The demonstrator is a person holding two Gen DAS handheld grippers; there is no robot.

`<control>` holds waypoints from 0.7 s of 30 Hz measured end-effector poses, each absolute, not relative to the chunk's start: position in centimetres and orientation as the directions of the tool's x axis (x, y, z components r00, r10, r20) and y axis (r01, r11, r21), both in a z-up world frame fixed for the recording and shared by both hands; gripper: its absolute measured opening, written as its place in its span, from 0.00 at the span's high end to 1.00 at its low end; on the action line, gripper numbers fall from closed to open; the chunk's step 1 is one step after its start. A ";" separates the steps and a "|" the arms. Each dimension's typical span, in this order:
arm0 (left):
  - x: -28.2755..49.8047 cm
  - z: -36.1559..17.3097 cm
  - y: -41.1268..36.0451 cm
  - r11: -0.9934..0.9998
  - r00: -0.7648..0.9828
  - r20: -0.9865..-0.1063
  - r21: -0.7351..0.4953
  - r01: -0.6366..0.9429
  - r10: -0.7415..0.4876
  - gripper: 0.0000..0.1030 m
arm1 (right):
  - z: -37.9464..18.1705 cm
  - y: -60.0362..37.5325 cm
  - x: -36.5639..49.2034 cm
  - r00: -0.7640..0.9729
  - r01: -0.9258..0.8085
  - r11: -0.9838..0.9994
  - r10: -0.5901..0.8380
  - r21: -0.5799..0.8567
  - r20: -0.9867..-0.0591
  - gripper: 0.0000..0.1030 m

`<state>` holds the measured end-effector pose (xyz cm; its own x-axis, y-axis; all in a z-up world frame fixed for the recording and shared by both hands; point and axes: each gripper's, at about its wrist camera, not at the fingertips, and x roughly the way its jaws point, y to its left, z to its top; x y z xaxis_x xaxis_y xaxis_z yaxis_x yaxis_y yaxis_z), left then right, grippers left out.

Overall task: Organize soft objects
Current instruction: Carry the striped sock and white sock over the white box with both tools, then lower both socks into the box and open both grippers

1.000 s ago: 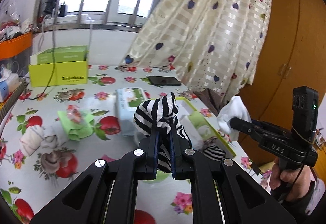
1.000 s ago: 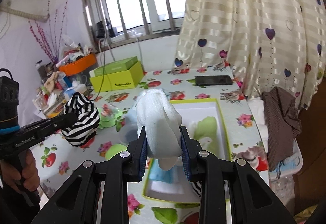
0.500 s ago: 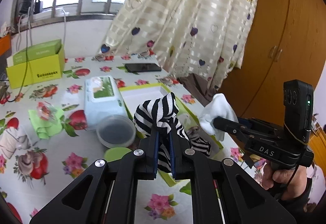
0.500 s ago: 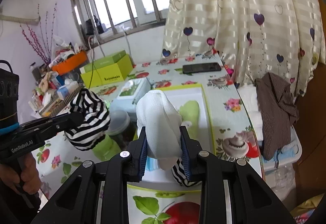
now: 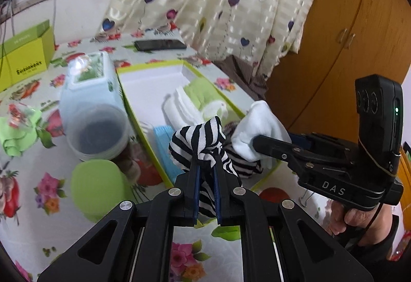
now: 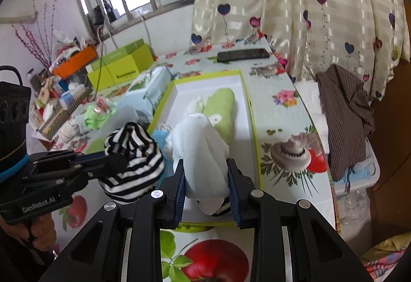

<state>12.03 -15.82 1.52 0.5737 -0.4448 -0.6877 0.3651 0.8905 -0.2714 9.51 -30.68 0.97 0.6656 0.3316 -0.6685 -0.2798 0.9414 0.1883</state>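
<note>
My left gripper (image 5: 205, 166) is shut on a black-and-white striped sock (image 5: 196, 141), held just above the near end of a white box with a lime rim (image 5: 149, 81). My right gripper (image 6: 205, 169) is shut on a white sock (image 6: 200, 143) and hangs over the same near end, close beside the striped one (image 6: 133, 153). Inside the box lie a green sock (image 6: 223, 102), a folded white cloth (image 5: 179, 105), a blue item (image 5: 161, 138) and another striped piece (image 5: 239, 161). Each gripper shows in the other's view, the right one (image 5: 257, 139) and the left one (image 6: 120, 161).
A wet-wipes pack (image 5: 90, 79), a clear plastic tub (image 5: 95, 130) and a round green lid (image 5: 97, 187) sit left of the box. A phone (image 6: 242, 55) lies at the far end, a lime carton (image 6: 123, 71) at the back left. A brown shirt (image 6: 346, 115) hangs off the table's right edge.
Both grippers have moved forward and down with their socks, from above the table toward the near end of the box. The box now fills more of both views.
</note>
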 end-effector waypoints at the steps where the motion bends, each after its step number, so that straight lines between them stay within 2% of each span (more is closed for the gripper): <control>1: 12.1 1.2 -16.0 0.890 0.565 -0.695 -0.272 0.366 -0.445 0.91 | 0.6 -30.6 9.7 0.659 -0.279 0.943 0.327 0.184 -0.678 0.73; 9: 13.0 -1.5 -17.1 0.894 0.497 -0.756 -0.268 0.358 -0.425 0.91 | -0.9 -30.1 10.7 0.629 -0.287 0.943 0.320 0.171 -0.709 0.72; 21: 13.3 -2.0 -17.2 0.895 0.500 -0.754 -0.268 0.357 -0.426 0.89 | -1.2 -29.3 12.9 0.626 -0.296 0.941 0.319 0.161 -0.712 0.70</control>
